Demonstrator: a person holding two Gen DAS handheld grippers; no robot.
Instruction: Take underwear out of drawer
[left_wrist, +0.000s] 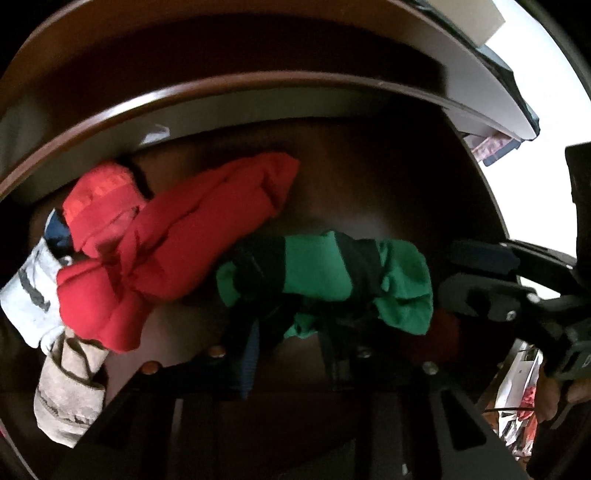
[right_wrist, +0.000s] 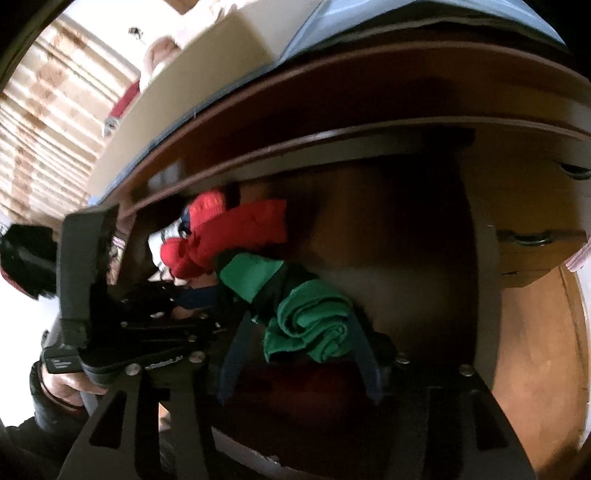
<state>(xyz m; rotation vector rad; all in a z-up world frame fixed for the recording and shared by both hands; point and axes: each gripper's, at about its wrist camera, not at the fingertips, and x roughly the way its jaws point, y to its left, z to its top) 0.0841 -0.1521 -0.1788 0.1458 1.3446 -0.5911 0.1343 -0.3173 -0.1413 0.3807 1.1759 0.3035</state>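
Note:
An open wooden drawer (left_wrist: 369, 177) holds a green pair of underwear with a black band (left_wrist: 317, 269), lying in front of a crumpled red pair (left_wrist: 177, 236). My left gripper (left_wrist: 291, 325) points down into the drawer, shut on the dark left part of the green pair. In the right wrist view the green underwear (right_wrist: 310, 314) is rolled between the fingers of my right gripper (right_wrist: 301, 317), which stand wide apart and do not press it. The left gripper (right_wrist: 199, 295) comes in from the left there. The right gripper (left_wrist: 476, 280) shows at the right edge of the left wrist view.
A white sock (left_wrist: 29, 295) and a beige sock (left_wrist: 66, 391) lie at the drawer's left end. The dresser's front rail (left_wrist: 221, 96) overhangs the back of the drawer. Lower drawers with dark handles (right_wrist: 528, 238) show at the right. A hand (right_wrist: 70, 384) holds the left gripper.

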